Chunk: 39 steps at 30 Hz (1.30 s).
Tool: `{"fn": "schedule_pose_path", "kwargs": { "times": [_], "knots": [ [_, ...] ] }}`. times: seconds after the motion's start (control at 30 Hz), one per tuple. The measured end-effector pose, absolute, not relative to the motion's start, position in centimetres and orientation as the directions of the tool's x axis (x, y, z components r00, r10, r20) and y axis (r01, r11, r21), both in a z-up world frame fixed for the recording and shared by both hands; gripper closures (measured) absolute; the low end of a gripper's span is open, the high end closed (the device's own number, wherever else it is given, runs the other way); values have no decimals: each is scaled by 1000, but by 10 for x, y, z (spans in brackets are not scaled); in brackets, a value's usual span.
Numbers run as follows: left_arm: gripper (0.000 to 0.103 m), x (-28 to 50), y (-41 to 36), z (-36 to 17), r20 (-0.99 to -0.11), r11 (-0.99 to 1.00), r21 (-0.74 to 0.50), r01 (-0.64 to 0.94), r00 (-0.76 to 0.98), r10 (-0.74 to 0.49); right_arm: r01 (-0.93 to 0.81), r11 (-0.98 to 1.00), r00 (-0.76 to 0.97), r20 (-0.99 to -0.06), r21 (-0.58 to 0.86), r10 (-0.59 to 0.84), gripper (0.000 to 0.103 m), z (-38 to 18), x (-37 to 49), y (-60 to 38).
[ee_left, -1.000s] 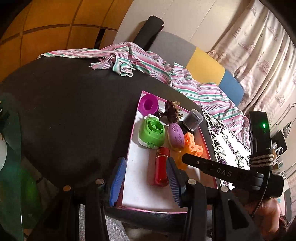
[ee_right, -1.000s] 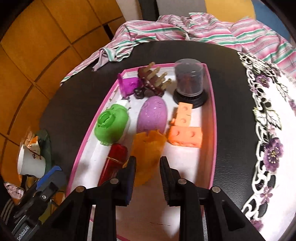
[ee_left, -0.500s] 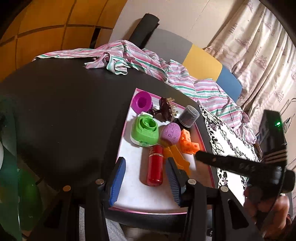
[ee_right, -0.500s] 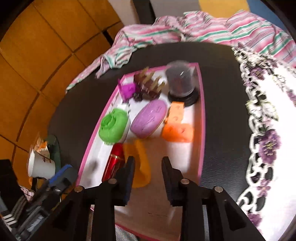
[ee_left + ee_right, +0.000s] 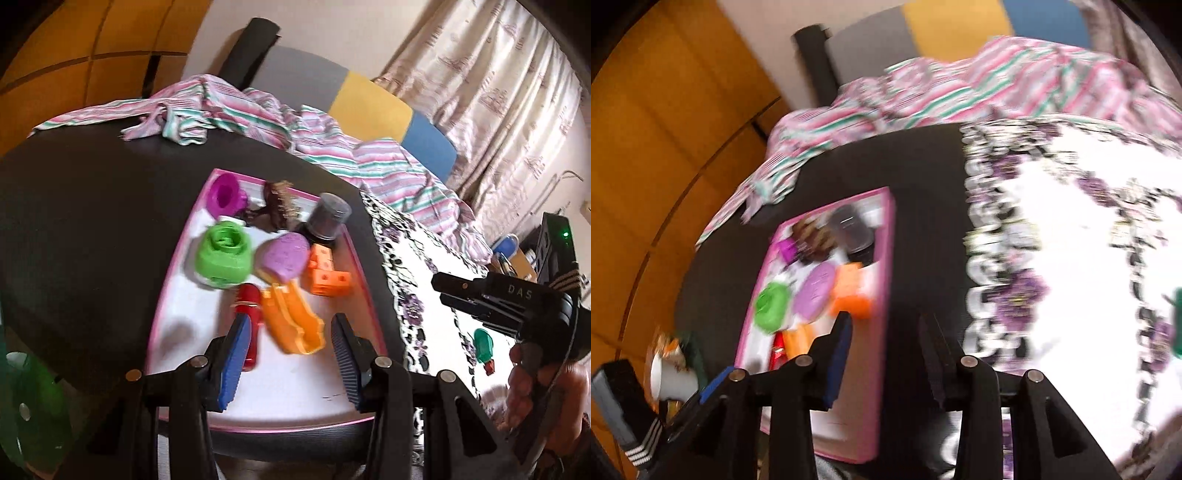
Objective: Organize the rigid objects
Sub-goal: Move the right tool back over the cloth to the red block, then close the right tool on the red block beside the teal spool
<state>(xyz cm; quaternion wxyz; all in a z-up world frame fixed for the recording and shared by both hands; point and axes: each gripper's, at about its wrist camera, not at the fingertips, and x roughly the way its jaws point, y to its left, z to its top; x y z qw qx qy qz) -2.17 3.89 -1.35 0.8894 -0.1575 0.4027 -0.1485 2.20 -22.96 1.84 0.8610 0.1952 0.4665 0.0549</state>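
Pink-edged white tray (image 5: 284, 402) full of plastic toys, curved orange plastic piece (image 5: 291, 321) inside, left gripper (image 5: 291, 354) spread and empty above it, right gripper (image 5: 886, 354) just opening, holding nothing

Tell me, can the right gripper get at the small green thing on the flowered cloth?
Probably yes: the right gripper is open and empty, and the small green thing lies alone on the flowered cloth, nothing covering it.
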Motion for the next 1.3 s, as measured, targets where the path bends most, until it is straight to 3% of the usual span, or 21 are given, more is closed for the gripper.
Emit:
{"fn": "schedule_pose_path", "kwargs": {
  "times": [0.13,0.23,0.37,0.63,0.83,0.93,1.3],
  "knots": [
    [58,-20,15,-8,-662,894,-401,198,612,-432,203,897,574,-790,393,216,64,19,13,-275],
    [58,-20,-2,-4,-662,888,-393,238,597,-453,291,870,587,-792,399,167,56,21,3,-313],
    [58,-21,-26,0,-660,874,-385,295,574,-484,404,824,587,-803,397,99,54,26,-13,-367],
    [58,-19,-68,4,-658,835,-390,388,516,-548,626,724,406,-914,289,15,52,11,-35,-483],
    [58,-20,-87,6,-656,814,-391,429,490,-574,694,687,201,-974,215,102,52,-35,-39,-525],
    [58,-21,-91,6,-662,812,-387,437,481,-574,692,689,171,-976,215,133,44,-43,-38,-532],
    [58,-15,-93,0,-677,812,-409,417,458,-576,700,696,61,-985,159,163,50,-51,-46,-547]
  ]
}}
